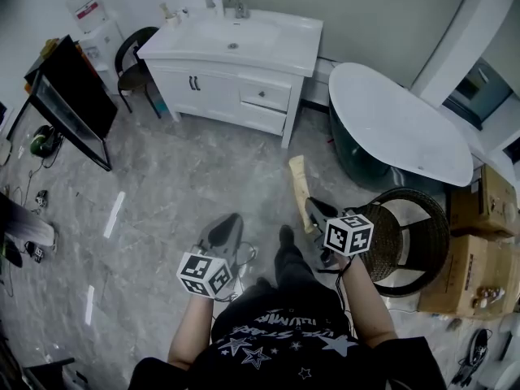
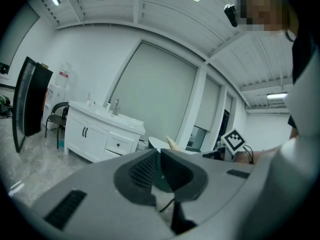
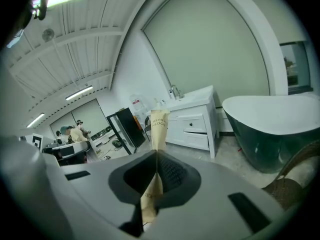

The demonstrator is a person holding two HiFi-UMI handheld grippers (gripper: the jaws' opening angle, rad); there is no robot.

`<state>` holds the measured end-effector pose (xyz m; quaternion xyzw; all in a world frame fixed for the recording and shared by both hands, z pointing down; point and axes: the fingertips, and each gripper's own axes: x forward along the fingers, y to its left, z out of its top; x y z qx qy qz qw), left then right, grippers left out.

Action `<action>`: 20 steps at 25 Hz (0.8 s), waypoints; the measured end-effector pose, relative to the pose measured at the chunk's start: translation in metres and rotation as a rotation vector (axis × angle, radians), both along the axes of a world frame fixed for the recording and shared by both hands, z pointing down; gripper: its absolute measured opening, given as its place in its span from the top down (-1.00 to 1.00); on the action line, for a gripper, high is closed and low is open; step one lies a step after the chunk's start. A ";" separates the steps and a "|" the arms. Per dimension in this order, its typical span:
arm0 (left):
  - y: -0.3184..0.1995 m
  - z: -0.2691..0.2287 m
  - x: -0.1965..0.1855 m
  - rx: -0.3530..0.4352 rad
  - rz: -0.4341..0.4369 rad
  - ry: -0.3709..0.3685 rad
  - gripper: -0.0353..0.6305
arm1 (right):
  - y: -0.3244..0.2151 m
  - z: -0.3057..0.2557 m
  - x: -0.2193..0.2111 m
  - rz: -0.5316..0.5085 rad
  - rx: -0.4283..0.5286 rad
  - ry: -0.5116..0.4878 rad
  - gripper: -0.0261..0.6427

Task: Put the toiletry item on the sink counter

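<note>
Right tongs [image 1: 312, 211] [image 3: 156, 155]: here we are, clenched tight on a tan toothbrush packet [image 1: 299, 182] [image 3: 159, 126]. The pads pinch its lower part and the rest sticks out past the tips.

Toothbrush packet: it's up in the air over the grey marbled floor [image 1: 187, 185], its far end pointing toward the sink cabinet. It is well apart from the worktop [image 1: 280, 54].

Left tongs [image 1: 227, 223] [image 2: 159, 154]: pads closed together and we see nothing between them. They're held low beside our left knee, level with the right pair.

Worktop: white, with the basin sunk in the middle and a tap [image 1: 236, 2] at the back edge. A few small bottles stand along the rear left corner, too small for us to make out.

Cabinet below: white doors on the left and two drawers on the right, all closed.

Bathtub [image 1: 400, 122]: white top and dark outer wall, just to the right of the cabinet. In the right gripper view it fills the right side.

Basket [image 1: 408, 242]: dark wicker, round, near our right arm.

Chair [image 1: 133, 58]: black, tucked against the cabinet's left side.

Black panel [image 1: 75, 96]: leaning upright on the floor to the left.
</note>
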<state>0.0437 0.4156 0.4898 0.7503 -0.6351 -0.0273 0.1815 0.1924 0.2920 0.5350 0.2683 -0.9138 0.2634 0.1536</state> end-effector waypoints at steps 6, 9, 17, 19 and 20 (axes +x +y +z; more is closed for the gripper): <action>-0.012 0.001 -0.021 -0.012 -0.031 -0.011 0.79 | -0.022 0.003 -0.019 -0.005 -0.016 -0.017 0.87; -0.022 0.004 -0.030 -0.022 -0.046 -0.014 0.79 | -0.034 0.007 -0.032 -0.026 -0.019 -0.016 0.86; -0.079 0.001 -0.065 -0.025 -0.091 -0.029 0.79 | -0.101 0.008 -0.075 -0.069 -0.031 -0.027 0.87; -0.096 0.001 -0.076 -0.031 -0.114 -0.029 0.79 | -0.122 0.007 -0.088 -0.083 -0.036 -0.029 0.87; -0.105 0.000 -0.082 -0.033 -0.124 -0.026 0.79 | -0.133 0.006 -0.094 -0.092 -0.037 -0.030 0.86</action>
